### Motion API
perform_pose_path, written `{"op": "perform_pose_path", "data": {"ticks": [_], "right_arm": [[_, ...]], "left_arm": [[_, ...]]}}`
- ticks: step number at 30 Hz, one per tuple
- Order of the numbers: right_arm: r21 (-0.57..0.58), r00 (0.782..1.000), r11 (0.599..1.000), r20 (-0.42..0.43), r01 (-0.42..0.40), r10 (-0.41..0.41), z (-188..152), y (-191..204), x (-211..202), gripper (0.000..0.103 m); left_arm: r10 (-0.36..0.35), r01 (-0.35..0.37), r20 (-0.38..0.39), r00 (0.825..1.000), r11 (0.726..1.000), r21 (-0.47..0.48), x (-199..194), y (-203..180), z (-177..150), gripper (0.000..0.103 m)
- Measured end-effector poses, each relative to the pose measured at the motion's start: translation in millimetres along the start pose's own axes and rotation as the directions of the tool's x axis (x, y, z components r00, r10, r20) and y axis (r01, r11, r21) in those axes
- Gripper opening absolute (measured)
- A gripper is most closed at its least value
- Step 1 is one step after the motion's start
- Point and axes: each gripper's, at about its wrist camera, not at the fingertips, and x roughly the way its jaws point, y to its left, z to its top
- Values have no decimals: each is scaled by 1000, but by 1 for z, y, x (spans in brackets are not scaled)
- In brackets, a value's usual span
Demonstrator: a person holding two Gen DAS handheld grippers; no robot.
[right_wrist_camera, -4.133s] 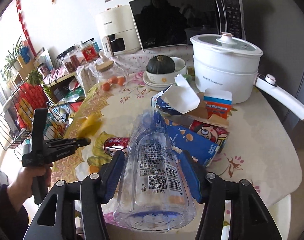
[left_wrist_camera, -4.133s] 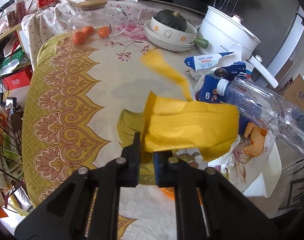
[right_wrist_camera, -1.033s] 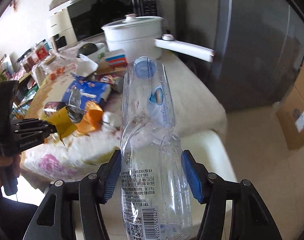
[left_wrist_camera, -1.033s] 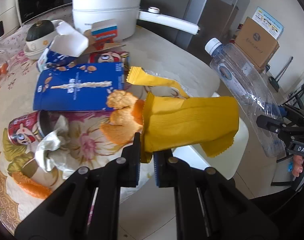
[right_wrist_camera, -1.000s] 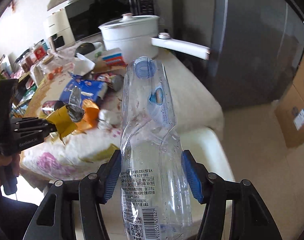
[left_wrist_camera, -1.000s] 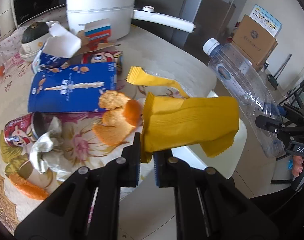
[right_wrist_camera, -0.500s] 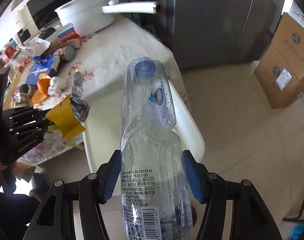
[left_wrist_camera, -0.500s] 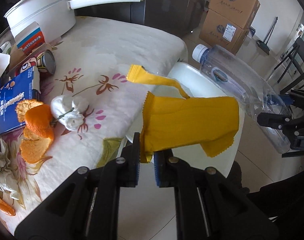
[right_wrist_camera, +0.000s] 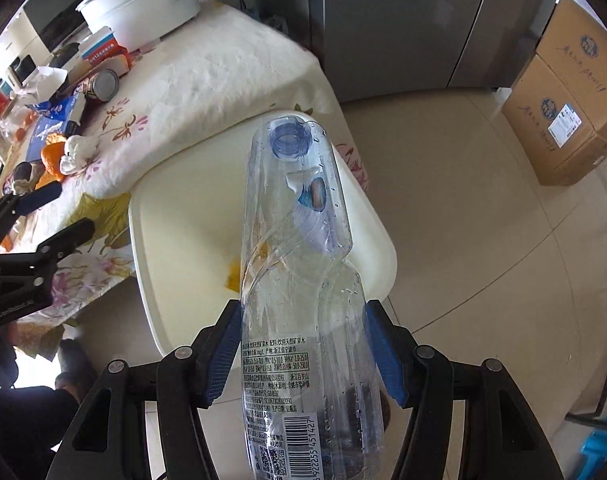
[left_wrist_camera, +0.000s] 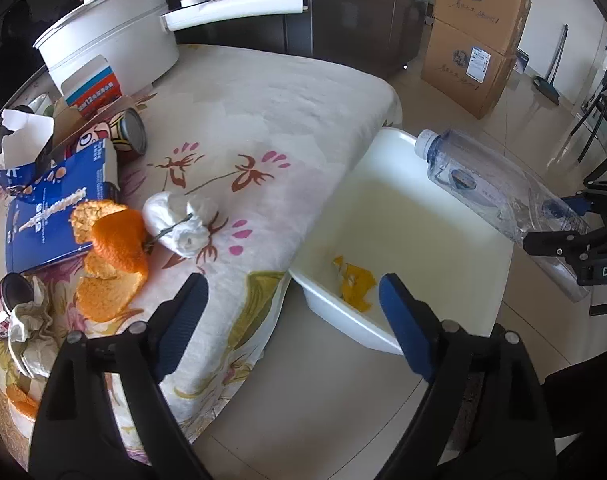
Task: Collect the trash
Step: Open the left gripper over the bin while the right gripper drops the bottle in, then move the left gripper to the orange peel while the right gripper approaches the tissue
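My left gripper (left_wrist_camera: 293, 300) is open and empty, above the near edge of a white bin (left_wrist_camera: 415, 216) that stands beside the table. A yellow wrapper (left_wrist_camera: 353, 282) lies inside the bin; it also shows in the right wrist view (right_wrist_camera: 233, 274). My right gripper (right_wrist_camera: 303, 344) is shut on a crushed clear plastic bottle (right_wrist_camera: 299, 264), held over the bin (right_wrist_camera: 175, 220); the bottle also shows in the left wrist view (left_wrist_camera: 499, 188). Orange peel (left_wrist_camera: 115, 248), a tissue wad (left_wrist_camera: 179, 220), a blue packet (left_wrist_camera: 55, 208) and cans (left_wrist_camera: 127, 132) lie on the table.
A white pot (left_wrist_camera: 107, 48) with a long handle stands at the table's back. Cardboard boxes (left_wrist_camera: 475, 36) stack on the tiled floor by a grey fridge (right_wrist_camera: 403, 16). A floral cloth covers the table (left_wrist_camera: 263, 112).
My left gripper opened and the yellow wrapper dropped into the white bin. Both grippers swung from the table to over the bin; the right one still holds the bottle.
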Motion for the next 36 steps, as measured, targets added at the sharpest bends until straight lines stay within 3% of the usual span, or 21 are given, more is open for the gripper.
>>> {"op": "perform_pose_path", "data": {"ticks": [13, 18, 27, 36], "right_arm": [[-14, 995, 1000, -96, 26, -28, 17, 20, 35, 65], [-22, 997, 999, -56, 44, -45, 20, 29, 24, 83], [-70, 999, 997, 46, 30, -26, 30, 68, -6, 84], [-154, 997, 988, 80, -2, 14, 37, 117, -14, 85]], "left_arm": [[40, -39, 7, 999, 997, -71, -31, 43, -19, 97], [90, -90, -5, 996, 992, -93, -41, 64, -31, 101], [145, -146, -16, 989, 974, -172, -63, 107, -54, 102], [172, -177, -42, 984, 933, -314, -82, 168, -87, 102]]}}
